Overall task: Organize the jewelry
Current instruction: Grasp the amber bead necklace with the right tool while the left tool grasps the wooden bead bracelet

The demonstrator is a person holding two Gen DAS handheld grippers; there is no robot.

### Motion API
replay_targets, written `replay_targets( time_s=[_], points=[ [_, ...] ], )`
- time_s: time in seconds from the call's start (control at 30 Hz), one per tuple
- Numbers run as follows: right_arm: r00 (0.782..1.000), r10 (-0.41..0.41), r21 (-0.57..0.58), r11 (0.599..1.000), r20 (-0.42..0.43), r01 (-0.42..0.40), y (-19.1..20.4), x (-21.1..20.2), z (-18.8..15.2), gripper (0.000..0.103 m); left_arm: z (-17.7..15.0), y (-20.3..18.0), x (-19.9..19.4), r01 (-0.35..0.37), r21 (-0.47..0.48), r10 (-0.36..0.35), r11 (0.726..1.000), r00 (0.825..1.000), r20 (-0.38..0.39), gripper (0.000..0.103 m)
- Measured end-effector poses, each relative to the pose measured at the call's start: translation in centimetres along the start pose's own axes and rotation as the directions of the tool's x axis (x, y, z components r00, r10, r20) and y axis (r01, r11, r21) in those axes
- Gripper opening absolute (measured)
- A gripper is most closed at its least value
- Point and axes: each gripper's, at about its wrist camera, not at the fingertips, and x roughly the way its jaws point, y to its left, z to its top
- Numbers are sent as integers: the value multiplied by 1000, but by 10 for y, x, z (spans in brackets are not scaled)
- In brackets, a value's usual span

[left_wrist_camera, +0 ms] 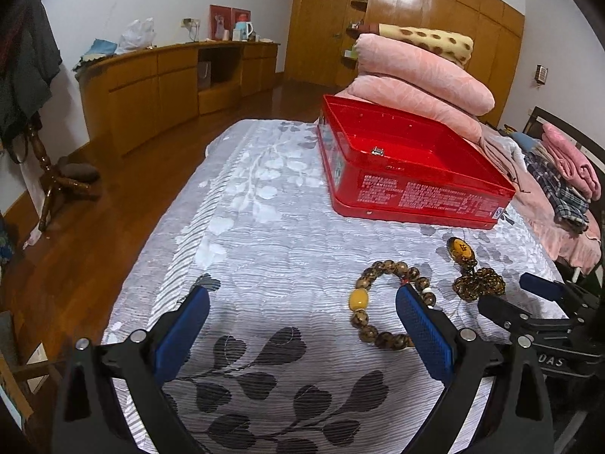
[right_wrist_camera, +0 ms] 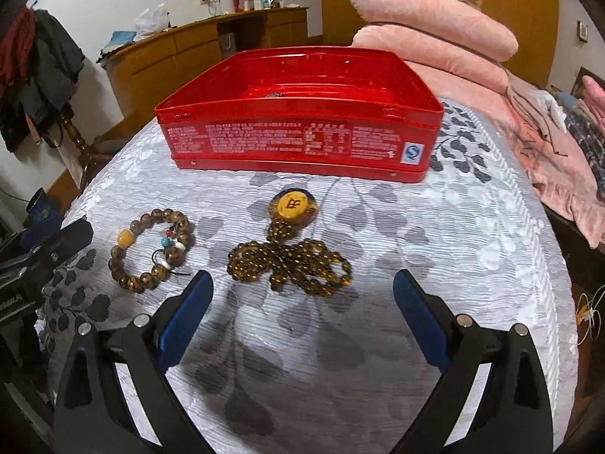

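A brown bead bracelet [left_wrist_camera: 363, 283] with a yellow bead lies on the grey leaf-patterned bedspread; it also shows in the right wrist view [right_wrist_camera: 151, 251]. A brown bead necklace [right_wrist_camera: 291, 261] with a yellow oval pendant [right_wrist_camera: 293, 206] lies to its right, also in the left wrist view [left_wrist_camera: 478, 282]. An open red tin box [left_wrist_camera: 408, 166] stands behind them, also in the right wrist view [right_wrist_camera: 302, 113]. My left gripper [left_wrist_camera: 302, 299] is open, its right finger over the bracelet's near side. My right gripper [right_wrist_camera: 302, 283] is open, just short of the necklace.
Folded pink quilts [left_wrist_camera: 419, 75] are stacked behind the box. Clothes [left_wrist_camera: 567, 174] lie at the right of the bed. A wooden cabinet [left_wrist_camera: 170, 79] and a coat stand [left_wrist_camera: 41, 159] are off the bed's left edge. The bedspread [right_wrist_camera: 453, 265] extends right of the necklace.
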Motion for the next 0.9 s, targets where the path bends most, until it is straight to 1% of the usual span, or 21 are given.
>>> replay_targets(
  time_s=[0.23, 0.33, 0.37, 0.4, 0.43, 0.53, 0.7, 0.73, 0.8, 0.87, 0.9],
  points=[
    [1000, -13, 6, 1000, -27, 13, 5, 14, 10, 93, 0, 2, 1, 7, -4, -7, 1000, 1000, -5, 97],
    [998, -27, 1, 1000, -52, 27, 10, 24, 14, 93, -1, 1, 2, 11, 0, -11, 1000, 1000, -11, 97],
    [997, -28, -2, 1000, -69, 28, 11, 29, 15, 87, -1, 1, 2, 12, 2, -12, 1000, 1000, -15, 97],
    [996, -28, -2, 1000, -79, 28, 12, 32, 15, 84, -2, 0, 3, 11, 3, -11, 1000, 1000, -18, 97],
    [997, -28, 1, 1000, -71, 28, 12, 31, 16, 79, -2, 0, 3, 10, 4, -10, 1000, 1000, -19, 97],
    [997, -28, 9, 1000, -68, 28, 10, 31, 17, 74, -2, -4, 4, 10, 16, -10, 1000, 1000, -27, 97],
    [997, -54, 17, 998, -55, 55, 5, 26, 17, 50, -3, -14, 7, 24, 39, -22, 999, 999, -42, 97],
    [997, -50, 26, 998, -53, 51, 1, 25, 16, 48, -3, -17, 7, 32, 40, -30, 999, 998, -47, 97],
    [998, -43, 36, 998, -49, 45, -3, 23, 14, 39, -4, -21, 9, 43, 43, -41, 998, 997, -59, 97],
    [998, -34, 48, 998, -45, 36, -8, 21, 12, 36, -6, -28, 11, 50, 56, -46, 997, 996, -70, 97],
    [999, -29, 55, 998, -45, 31, -11, 19, 10, 31, -6, -32, 13, 52, 64, -47, 997, 996, -77, 97]
  ],
)
